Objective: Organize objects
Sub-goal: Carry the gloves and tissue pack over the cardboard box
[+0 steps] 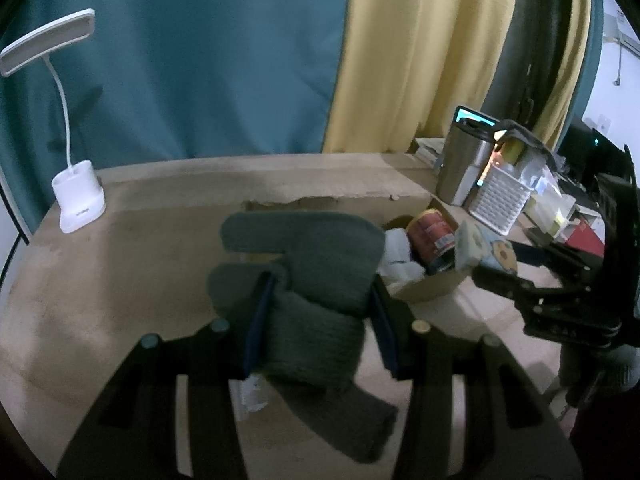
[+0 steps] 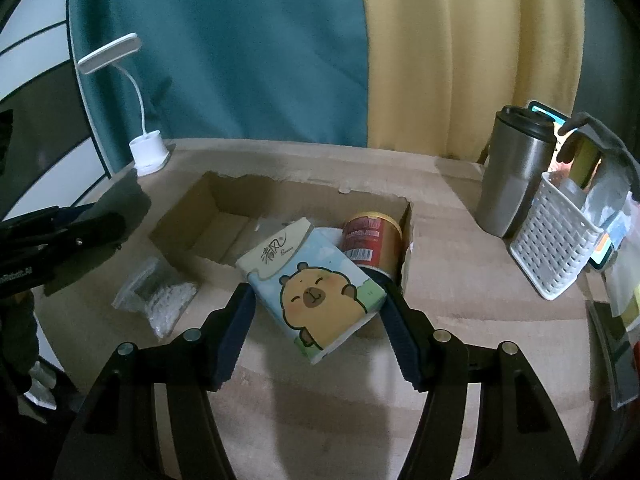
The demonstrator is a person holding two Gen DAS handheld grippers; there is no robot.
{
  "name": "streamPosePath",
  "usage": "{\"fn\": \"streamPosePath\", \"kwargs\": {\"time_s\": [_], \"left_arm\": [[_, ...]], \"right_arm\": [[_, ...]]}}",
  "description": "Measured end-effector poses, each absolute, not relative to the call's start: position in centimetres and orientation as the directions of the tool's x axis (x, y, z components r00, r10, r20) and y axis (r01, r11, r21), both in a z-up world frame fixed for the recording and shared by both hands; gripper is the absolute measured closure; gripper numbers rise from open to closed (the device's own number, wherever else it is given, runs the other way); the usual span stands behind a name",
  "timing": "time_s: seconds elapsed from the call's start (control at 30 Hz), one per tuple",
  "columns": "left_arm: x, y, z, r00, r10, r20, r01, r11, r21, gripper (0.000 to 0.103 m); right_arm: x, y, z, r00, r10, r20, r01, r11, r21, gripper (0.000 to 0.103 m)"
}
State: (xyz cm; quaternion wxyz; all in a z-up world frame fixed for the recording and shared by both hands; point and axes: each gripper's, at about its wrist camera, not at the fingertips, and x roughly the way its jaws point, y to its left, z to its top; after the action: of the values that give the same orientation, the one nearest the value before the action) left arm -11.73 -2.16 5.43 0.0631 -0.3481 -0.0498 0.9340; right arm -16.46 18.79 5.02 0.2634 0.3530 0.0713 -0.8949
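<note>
My left gripper [image 1: 320, 296] is shut on a dark grey knitted glove [image 1: 308, 280] and holds it above the table, left of an open cardboard box [image 2: 192, 220]. My right gripper [image 2: 318, 300] is shut on a tissue pack [image 2: 316, 284] printed with a cartoon capybara, held over the box's front right corner. The pack also shows in the left wrist view [image 1: 482, 250]. A red can [image 2: 374, 240] lies inside the box at its right end. A clear bag of small white pieces [image 2: 160, 300] lies on the table left of the box.
A white desk lamp [image 2: 146, 152] stands at the back left. A steel tumbler [image 2: 516, 172] and a white perforated basket [image 2: 556, 248] with items stand at the right. Curtains hang behind the table.
</note>
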Motion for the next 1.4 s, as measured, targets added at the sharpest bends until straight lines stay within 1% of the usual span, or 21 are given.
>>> {"fn": "streamPosePath", "kwargs": {"time_s": [0.73,1.4], "left_arm": [[-16.4,-2.1,4.6,-0.73,0.176,-0.66,-0.112,-0.984,-0.139,0.055],[-20.1,-1.2,1.8,-0.68,0.174,-0.712,-0.127,-0.985,-0.119,0.055]], "right_arm": [[-19.5,17.1,5.3,-0.6,-0.426,-0.677,0.531,-0.845,0.062,0.036],[-21.8,17.6,5.2,-0.607,-0.426,-0.671,0.52,-0.851,0.071,0.036]]}}
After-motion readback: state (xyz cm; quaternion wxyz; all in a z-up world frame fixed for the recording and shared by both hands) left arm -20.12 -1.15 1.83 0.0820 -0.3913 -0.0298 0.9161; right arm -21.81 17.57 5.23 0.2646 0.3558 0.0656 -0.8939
